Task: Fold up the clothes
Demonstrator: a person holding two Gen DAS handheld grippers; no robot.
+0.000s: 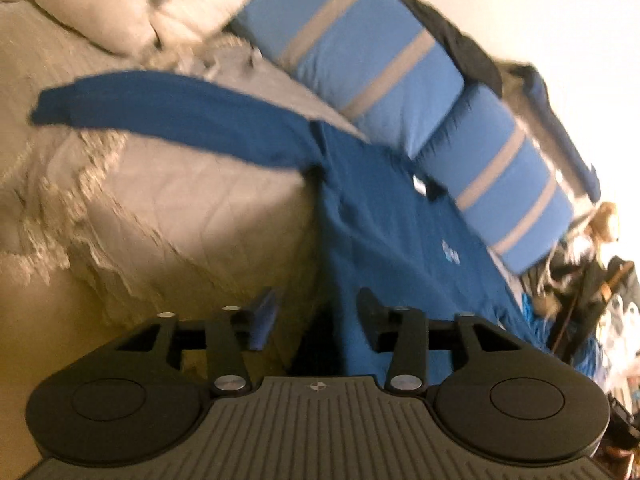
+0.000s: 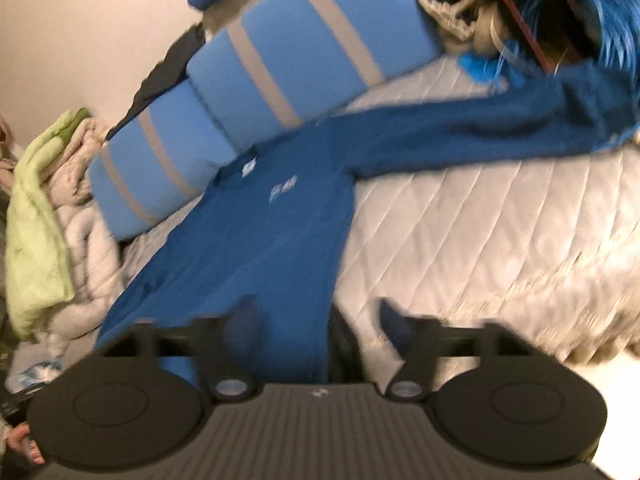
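Note:
A dark blue long-sleeved shirt (image 1: 392, 220) lies spread flat on a quilted grey bed cover (image 1: 168, 208), one sleeve (image 1: 160, 112) stretched out to the left. In the right wrist view the same shirt (image 2: 256, 248) shows with its other sleeve (image 2: 500, 124) stretched right. My left gripper (image 1: 320, 312) is open at the shirt's bottom left edge, jaws either side of the hem. My right gripper (image 2: 320, 316) is open at the bottom right edge of the shirt. Neither holds cloth. Both views are blurred.
Two light blue pillows with grey stripes (image 1: 360, 52) lie along the far side by the wall, also in the right wrist view (image 2: 280, 60). Grey bedding and a green cloth (image 2: 36, 216) are heaped at one end. A cluttered pile (image 2: 520, 8) sits at the other.

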